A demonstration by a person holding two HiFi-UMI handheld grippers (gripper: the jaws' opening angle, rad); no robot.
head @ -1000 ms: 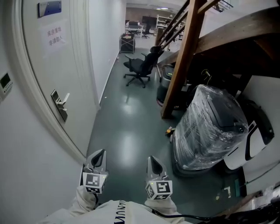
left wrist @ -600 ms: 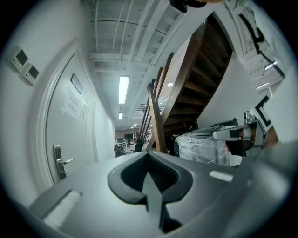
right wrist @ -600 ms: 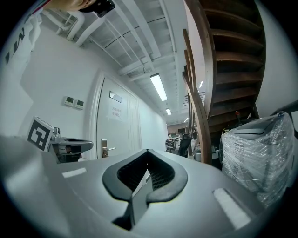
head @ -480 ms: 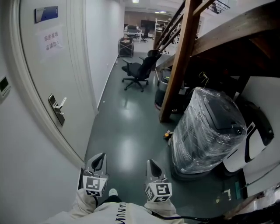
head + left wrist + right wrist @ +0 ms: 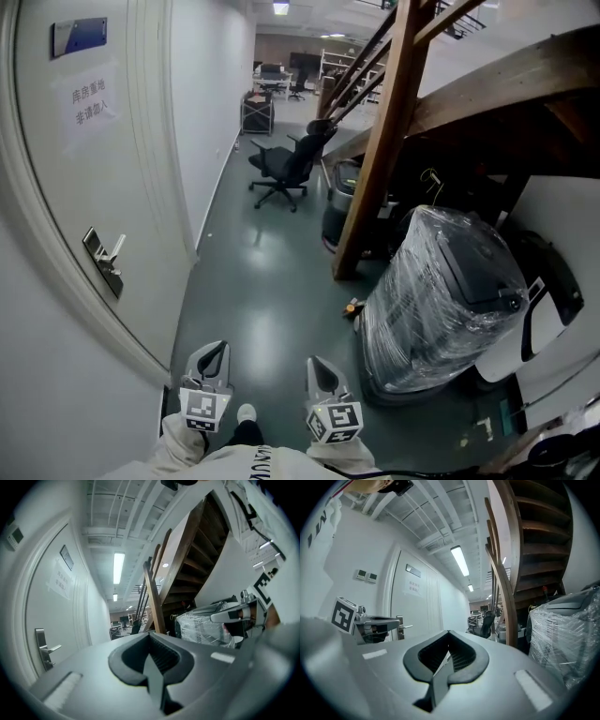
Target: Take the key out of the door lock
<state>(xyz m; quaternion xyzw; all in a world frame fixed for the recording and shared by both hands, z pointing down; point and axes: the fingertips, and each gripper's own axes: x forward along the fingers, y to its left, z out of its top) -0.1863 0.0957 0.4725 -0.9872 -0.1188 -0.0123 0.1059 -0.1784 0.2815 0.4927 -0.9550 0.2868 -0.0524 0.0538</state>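
Both pairs of fingers (image 5: pixel 151 674) have been carried further down the corridor than a second ago. They are pressed together on nothing, the left gripper (image 5: pixel 213 356) and right gripper (image 5: pixel 323 373) side by side and now with a white shoe (image 5: pixel 246 412) showing between them. The door handle (image 5: pixel 111 255) and its lock plate have slid lower and further left in the head view, well apart from both grippers, and the key there is too small to make out. On the door (image 5: pixel 141 178) a paper notice (image 5: pixel 94 105) carries two lines of Chinese characters too blurred to read, under a blue plate (image 5: pixel 80 36).
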